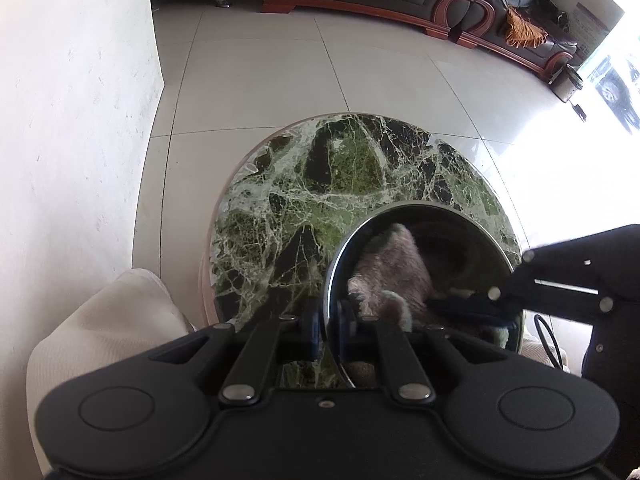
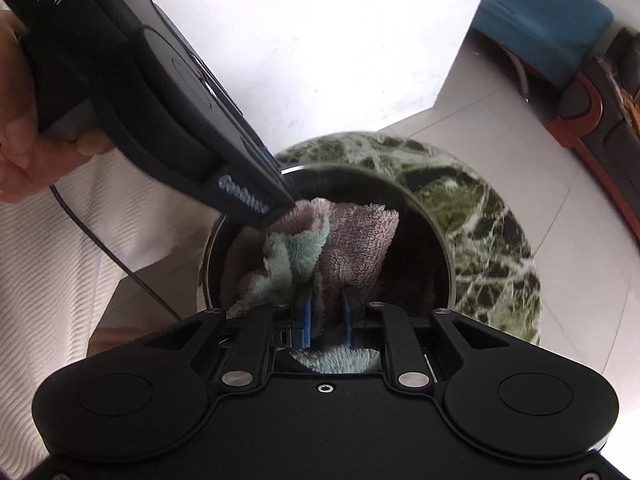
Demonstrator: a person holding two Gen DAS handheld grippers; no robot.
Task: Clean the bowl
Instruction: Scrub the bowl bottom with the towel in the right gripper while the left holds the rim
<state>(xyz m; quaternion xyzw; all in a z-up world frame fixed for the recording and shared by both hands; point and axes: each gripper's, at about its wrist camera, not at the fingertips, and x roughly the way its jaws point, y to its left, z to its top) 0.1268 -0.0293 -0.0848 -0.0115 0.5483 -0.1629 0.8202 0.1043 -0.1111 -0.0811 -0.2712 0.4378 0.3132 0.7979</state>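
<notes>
Right gripper [image 2: 326, 312] is pinching a fluffy pink-and-green cloth [image 2: 344, 240] inside the shiny steel bowl [image 1: 472, 220]; left gripper [image 1: 328, 330] is clamping its thin, slippery rim above the green marble table [image 1: 320, 184]; bowl looking light, rigid.

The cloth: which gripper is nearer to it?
Right. The right gripper is shut on the cloth inside the bowl; the left gripper clamps the bowl's rim, beside the cloth.

Both wrist views downward, close, bowl [image 1: 420, 216] shared
</notes>
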